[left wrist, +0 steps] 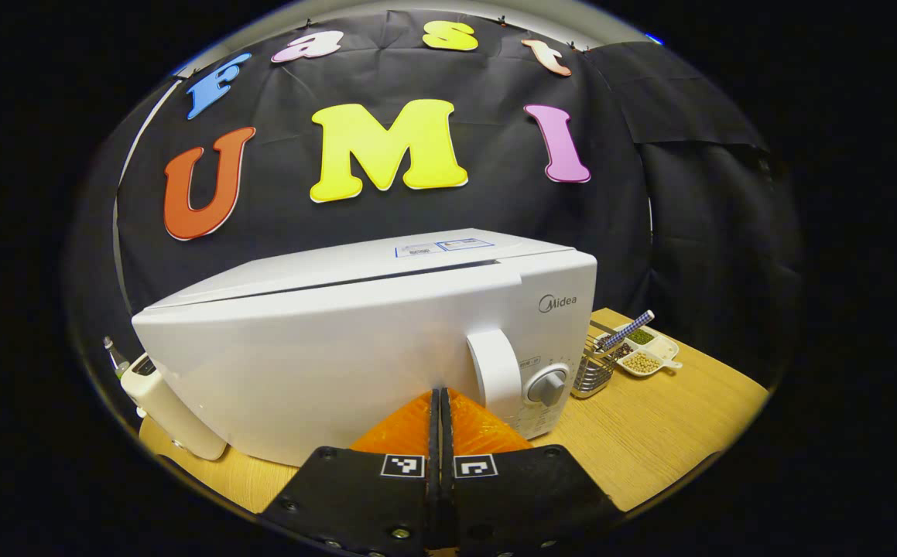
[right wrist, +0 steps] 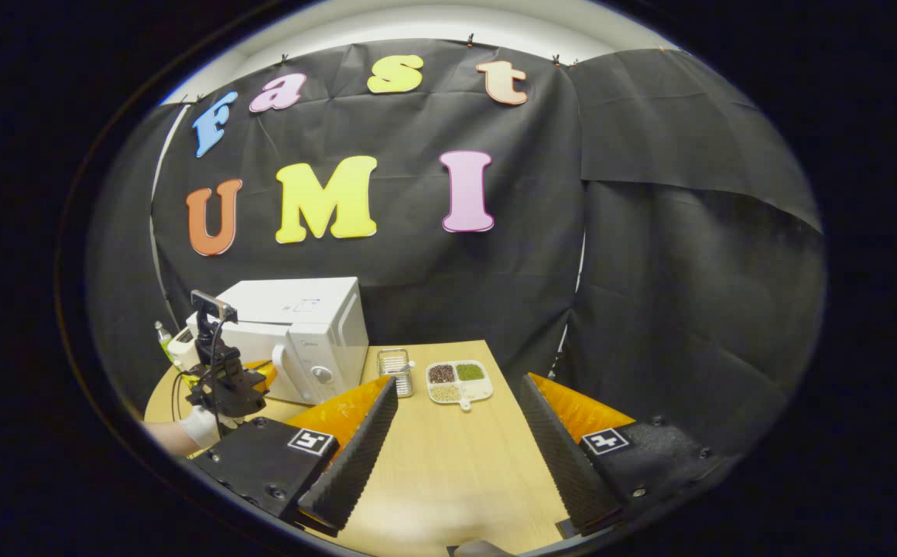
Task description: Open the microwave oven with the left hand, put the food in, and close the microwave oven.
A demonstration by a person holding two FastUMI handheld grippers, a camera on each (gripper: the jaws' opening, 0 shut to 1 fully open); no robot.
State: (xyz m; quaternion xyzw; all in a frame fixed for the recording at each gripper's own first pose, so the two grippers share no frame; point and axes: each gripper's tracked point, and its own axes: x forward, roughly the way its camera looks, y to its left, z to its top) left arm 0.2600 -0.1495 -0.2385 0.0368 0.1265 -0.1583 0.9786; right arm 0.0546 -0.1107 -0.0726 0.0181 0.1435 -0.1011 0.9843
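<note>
At the bottom centre of the left gripper view, the left gripper (left wrist: 440,398) has its jaws pressed together with nothing between them, the tips just short of the microwave oven (left wrist: 363,340) that spreads across the middle of the frame. Its door looks closed, and the upright handle (left wrist: 494,375) sits just right of the jaw tips, beside the dial (left wrist: 547,384). To open the door well, I judge the jaws should spread first, slide right to straddle the handle, close on it squarely, then swing out along the door's arc rather than pull straight back.

At the bottom of the right gripper view, the right gripper (right wrist: 456,433) hangs wide open and empty over the worktop (right wrist: 448,464). Farther off, a divided dish (right wrist: 460,381) of food lies at centre, with a wire basket (right wrist: 394,371) between it and the oven.
</note>
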